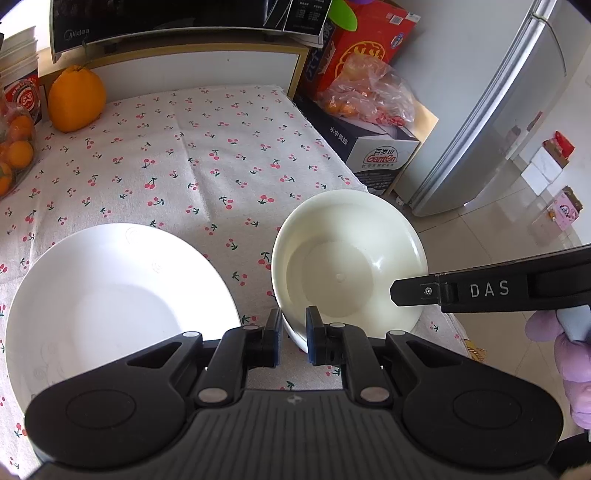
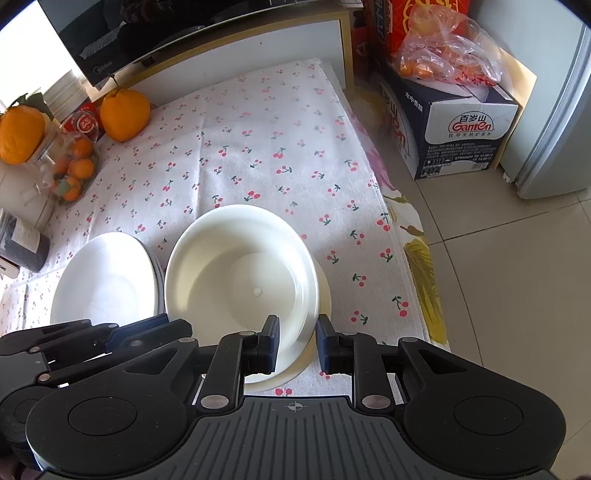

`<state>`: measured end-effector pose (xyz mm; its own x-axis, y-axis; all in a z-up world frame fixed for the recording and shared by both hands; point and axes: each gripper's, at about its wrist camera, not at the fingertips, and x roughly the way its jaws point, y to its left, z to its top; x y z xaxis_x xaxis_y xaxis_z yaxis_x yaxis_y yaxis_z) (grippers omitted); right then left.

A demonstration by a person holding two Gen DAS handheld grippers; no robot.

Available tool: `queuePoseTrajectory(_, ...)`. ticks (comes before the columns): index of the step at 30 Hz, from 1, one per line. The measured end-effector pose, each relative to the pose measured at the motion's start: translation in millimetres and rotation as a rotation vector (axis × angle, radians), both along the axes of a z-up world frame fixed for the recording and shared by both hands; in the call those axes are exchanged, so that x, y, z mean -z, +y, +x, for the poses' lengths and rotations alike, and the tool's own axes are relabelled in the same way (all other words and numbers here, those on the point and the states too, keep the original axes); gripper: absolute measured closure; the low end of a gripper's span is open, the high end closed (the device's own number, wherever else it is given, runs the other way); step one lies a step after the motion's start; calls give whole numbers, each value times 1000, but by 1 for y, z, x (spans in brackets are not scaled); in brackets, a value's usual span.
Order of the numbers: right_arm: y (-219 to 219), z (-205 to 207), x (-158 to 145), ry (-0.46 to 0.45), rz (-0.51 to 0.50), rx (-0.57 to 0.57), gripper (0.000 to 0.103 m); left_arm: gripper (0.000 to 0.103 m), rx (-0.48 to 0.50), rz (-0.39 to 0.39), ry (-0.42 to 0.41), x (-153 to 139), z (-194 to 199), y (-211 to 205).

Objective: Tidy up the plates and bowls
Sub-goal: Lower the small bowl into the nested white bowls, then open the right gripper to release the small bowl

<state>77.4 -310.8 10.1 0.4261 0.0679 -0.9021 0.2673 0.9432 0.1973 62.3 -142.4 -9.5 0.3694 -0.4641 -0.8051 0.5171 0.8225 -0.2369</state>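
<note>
A cream bowl [image 1: 347, 258] [image 2: 240, 273] sits nested and slightly tilted in a second cream bowl [image 2: 325, 295], near the right edge of the cherry-print tablecloth [image 1: 203, 155]. My left gripper [image 1: 294, 334] is shut on the top bowl's near rim. My right gripper [image 2: 298, 345] straddles the rim on the bowl's other side; its jaws stand slightly apart and do not clearly press on it. One of its fingers [image 1: 406, 291] reaches over the bowl from the right. A white plate [image 1: 110, 295] lies to the left, on top of a small stack of plates [image 2: 107, 280].
A large orange fruit [image 1: 75, 98] and a bag of small oranges [image 1: 14, 147] sit at the back left, under a microwave [image 1: 166, 18]. Beyond the table's right edge are a water carton [image 1: 376, 147], a fridge [image 1: 498, 110] and tiled floor. A purple-gloved hand [image 1: 569, 350] holds the right gripper.
</note>
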Motion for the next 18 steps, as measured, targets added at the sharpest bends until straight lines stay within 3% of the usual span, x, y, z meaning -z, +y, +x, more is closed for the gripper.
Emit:
queuePoseTrajectory(15, -6, 1, 2, 8, 10, 17, 80, 90, 4, -4, 0, -1, -1, 0)
queuePoseTrajectory(18, -7, 1, 2, 9, 11, 17, 74, 87, 10, -6, -5, -2, -1, 0)
